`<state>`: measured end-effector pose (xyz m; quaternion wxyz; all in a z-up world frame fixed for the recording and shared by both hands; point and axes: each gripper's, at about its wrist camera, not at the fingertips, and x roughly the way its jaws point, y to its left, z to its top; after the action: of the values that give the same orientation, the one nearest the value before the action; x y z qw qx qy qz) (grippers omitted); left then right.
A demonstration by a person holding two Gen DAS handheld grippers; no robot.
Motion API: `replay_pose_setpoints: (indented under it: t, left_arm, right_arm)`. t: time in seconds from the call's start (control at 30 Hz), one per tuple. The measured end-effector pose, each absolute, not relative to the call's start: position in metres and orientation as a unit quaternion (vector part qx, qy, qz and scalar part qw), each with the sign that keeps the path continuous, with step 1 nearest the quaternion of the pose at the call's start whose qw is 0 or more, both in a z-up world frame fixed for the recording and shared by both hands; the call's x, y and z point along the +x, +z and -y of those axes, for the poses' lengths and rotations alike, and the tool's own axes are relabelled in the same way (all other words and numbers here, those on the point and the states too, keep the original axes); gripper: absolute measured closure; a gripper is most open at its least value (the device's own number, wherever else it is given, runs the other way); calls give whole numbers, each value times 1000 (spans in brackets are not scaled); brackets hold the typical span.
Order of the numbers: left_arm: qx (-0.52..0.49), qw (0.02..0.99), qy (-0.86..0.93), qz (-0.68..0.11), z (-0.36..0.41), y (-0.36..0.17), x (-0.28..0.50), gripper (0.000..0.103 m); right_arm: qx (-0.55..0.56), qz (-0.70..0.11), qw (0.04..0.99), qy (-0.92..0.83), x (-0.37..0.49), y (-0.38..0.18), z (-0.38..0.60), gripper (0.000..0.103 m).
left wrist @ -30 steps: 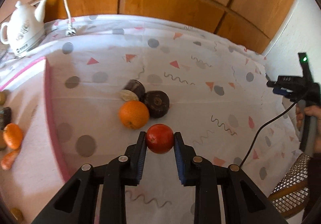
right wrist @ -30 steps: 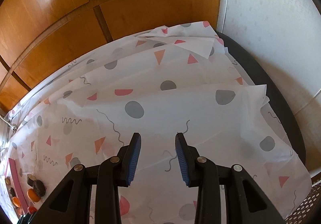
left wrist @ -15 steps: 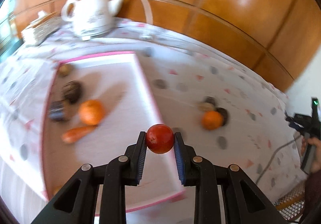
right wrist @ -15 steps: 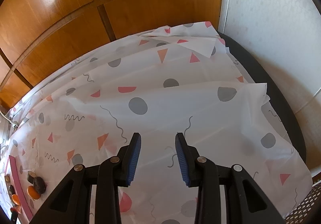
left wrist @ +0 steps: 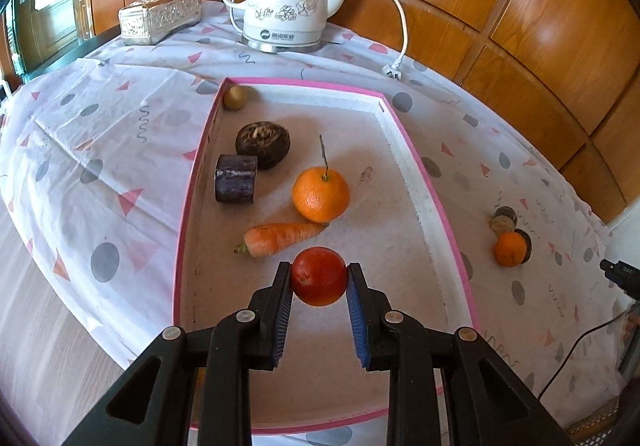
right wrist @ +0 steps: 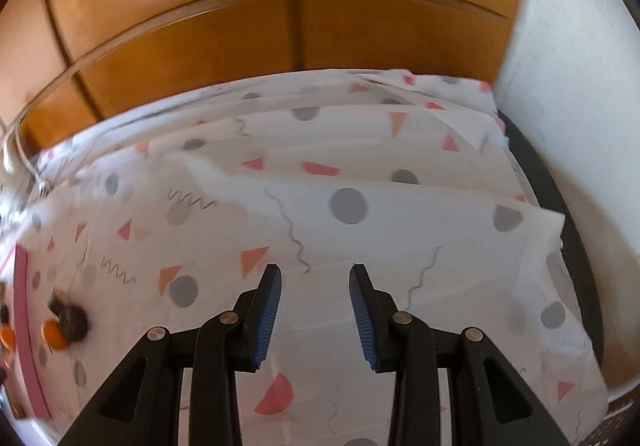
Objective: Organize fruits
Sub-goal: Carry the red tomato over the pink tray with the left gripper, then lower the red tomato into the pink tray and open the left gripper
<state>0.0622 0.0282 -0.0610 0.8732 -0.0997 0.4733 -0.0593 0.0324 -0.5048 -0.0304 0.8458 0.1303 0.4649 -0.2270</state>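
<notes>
White kettle [left wrist: 289,2], far side of table: small logo and dark print seen on base band, too small to be read. No other text found.

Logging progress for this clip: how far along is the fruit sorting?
Done: an orange, a carrot and three other items lie in the pink-rimmed tray. In hand: the left gripper holds a red fruit over the tray. Left: another orange and two dark pieces on the tablecloth.
</notes>
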Motion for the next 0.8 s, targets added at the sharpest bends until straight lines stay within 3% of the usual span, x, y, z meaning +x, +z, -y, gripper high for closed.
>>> replay_pose_setpoints:
  t: [0.8]
  left_arm:
    - [-86, 871, -34, -482, -33, -76, 59, 76]
  right_arm:
    - [73, -467, 880, -52, 52, -31, 433, 67]
